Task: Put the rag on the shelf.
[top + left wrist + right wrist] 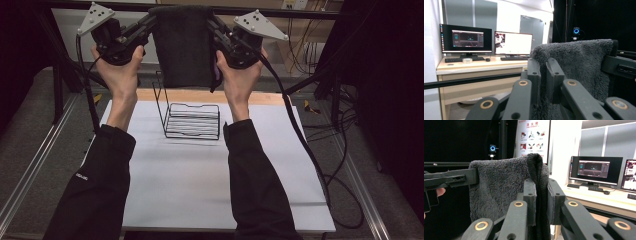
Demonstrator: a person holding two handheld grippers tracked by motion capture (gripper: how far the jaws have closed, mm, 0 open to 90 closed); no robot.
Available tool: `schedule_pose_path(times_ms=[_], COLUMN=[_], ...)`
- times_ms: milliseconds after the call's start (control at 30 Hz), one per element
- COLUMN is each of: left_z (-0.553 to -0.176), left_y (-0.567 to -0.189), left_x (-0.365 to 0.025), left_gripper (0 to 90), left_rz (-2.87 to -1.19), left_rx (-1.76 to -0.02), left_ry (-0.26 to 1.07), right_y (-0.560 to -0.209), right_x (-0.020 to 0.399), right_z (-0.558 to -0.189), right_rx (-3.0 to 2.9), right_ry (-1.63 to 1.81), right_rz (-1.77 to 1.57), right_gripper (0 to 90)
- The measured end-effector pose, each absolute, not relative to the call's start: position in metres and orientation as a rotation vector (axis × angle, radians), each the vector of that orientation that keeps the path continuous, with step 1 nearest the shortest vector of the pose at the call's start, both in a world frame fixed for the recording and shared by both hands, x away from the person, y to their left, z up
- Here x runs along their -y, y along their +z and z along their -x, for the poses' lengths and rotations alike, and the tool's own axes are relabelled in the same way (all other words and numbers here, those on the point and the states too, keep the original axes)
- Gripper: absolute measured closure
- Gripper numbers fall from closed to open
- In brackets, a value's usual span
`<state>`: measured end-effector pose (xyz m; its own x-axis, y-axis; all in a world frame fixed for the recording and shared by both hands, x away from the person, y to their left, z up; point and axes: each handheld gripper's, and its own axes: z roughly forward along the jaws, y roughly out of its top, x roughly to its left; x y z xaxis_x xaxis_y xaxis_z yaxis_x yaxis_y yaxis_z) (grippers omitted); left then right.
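A dark grey fluffy towel (182,47) hangs stretched between both raised grippers, above the table's far part. My left gripper (152,21) is shut on the towel's upper left corner; in the left gripper view its jaws (543,65) pinch the towel's (579,65) edge. On the upper right corner my right gripper (213,24) is shut, its jaws (541,185) clamping a folded edge of the towel (499,187). Below the towel a black wire rack (192,121) stands on the white table top (200,175), with a tall upright wire loop at its left end.
A black frame bar (300,14) runs across behind the towel. Cables (345,150) trail off the table's right side. A desk with monitors (489,40) and keyboards stands beyond the table. Metal rails (30,165) flank the table.
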<state>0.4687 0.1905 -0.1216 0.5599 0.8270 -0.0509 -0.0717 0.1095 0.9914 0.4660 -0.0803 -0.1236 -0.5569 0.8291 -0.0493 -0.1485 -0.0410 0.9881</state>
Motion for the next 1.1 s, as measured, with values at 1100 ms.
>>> schedule_pose_path(times_ms=[1100], left_z=[-0.516], left_y=[-0.149], left_x=[-0.196], left_gripper=[82.5], left_rz=[-1.4], left_rx=[-0.773], left_ry=[0.746], right_y=[-0.148], right_x=[0.077], right_z=[-0.517], right_rx=[-1.623], right_ry=[1.622], right_rz=[-0.823], right_gripper=[79.9])
